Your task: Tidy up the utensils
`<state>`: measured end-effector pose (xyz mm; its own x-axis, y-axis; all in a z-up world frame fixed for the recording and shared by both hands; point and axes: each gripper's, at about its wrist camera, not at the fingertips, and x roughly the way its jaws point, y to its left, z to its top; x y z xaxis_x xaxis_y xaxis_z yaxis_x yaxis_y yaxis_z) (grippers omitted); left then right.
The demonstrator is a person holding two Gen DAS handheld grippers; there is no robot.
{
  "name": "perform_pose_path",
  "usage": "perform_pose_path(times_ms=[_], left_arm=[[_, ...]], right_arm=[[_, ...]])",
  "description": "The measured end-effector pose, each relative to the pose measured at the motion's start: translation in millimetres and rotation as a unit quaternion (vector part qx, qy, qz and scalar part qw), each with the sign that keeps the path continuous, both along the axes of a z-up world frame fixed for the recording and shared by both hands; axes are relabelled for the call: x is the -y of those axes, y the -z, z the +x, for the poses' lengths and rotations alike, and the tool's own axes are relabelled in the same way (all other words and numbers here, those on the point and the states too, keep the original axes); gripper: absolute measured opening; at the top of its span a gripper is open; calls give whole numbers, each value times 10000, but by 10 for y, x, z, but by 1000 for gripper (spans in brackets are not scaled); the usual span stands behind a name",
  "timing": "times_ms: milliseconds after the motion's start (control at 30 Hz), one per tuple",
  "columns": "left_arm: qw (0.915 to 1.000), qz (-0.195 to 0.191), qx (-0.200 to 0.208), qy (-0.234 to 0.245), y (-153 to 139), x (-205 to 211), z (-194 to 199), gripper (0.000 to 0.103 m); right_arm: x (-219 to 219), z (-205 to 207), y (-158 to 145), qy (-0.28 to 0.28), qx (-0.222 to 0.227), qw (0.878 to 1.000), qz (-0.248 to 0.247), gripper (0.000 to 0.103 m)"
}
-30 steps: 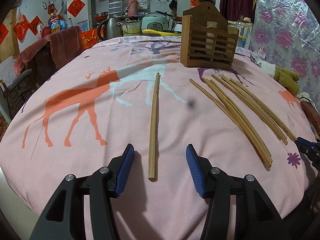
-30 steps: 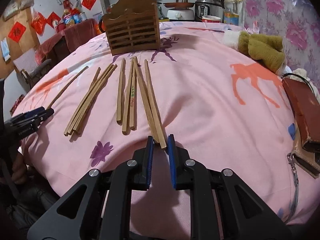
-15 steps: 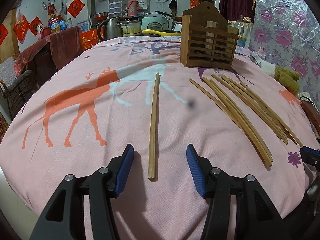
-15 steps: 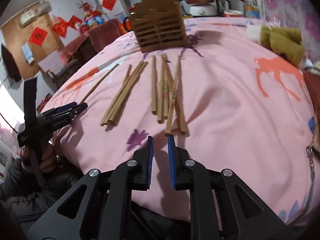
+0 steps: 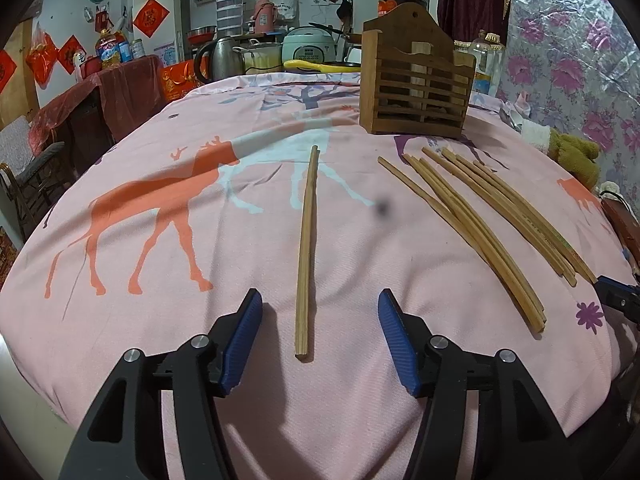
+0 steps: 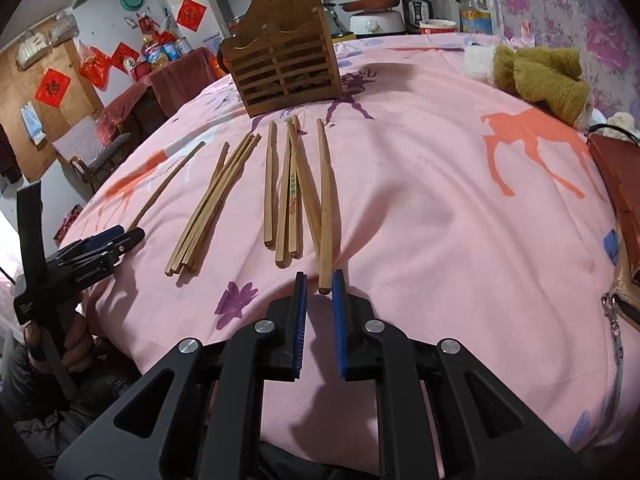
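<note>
Several wooden chopsticks lie on a pink tablecloth. A single chopstick (image 5: 306, 248) lies straight ahead of my open left gripper (image 5: 320, 334), its near end between the blue pads. A bundle of chopsticks (image 5: 480, 220) lies to the right. A slatted wooden holder (image 5: 416, 88) stands at the far side; it also shows in the right wrist view (image 6: 284, 68). My right gripper (image 6: 320, 308) has its jaws a narrow gap apart, with the near end of the rightmost chopstick (image 6: 325, 200) at its fingertips, not clamped. The left gripper (image 6: 100, 244) also shows there.
A brown pouch (image 6: 616, 196) lies at the right table edge. An olive and white cloth (image 6: 536, 72) lies at the far right. Kettle, rice cooker and bottles (image 5: 304, 44) stand beyond the table. A chair (image 5: 36, 176) stands at the left.
My right gripper has swung back toward the chopsticks, and its tips now bracket the near end of the rightmost one. The left gripper has not moved.
</note>
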<state>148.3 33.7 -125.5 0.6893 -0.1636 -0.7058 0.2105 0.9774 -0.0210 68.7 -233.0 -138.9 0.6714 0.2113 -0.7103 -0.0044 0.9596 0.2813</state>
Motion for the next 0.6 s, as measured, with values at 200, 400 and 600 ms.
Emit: perform_pose_path(times_ms=[200,400,600], left_arm=[[10000,6,9,95,-32,-46,-74,26],[9995,-305,-88,64,-92,-171,-56,6],[9980,-629,-115,3,-232,-260,-1,6]], right_arm=[[22,-61,-112,38,239,9997,-78,7],[181,-100,-275,429,546,9976,14,7],[258,-26,-570,592,949,9937,-38,7]])
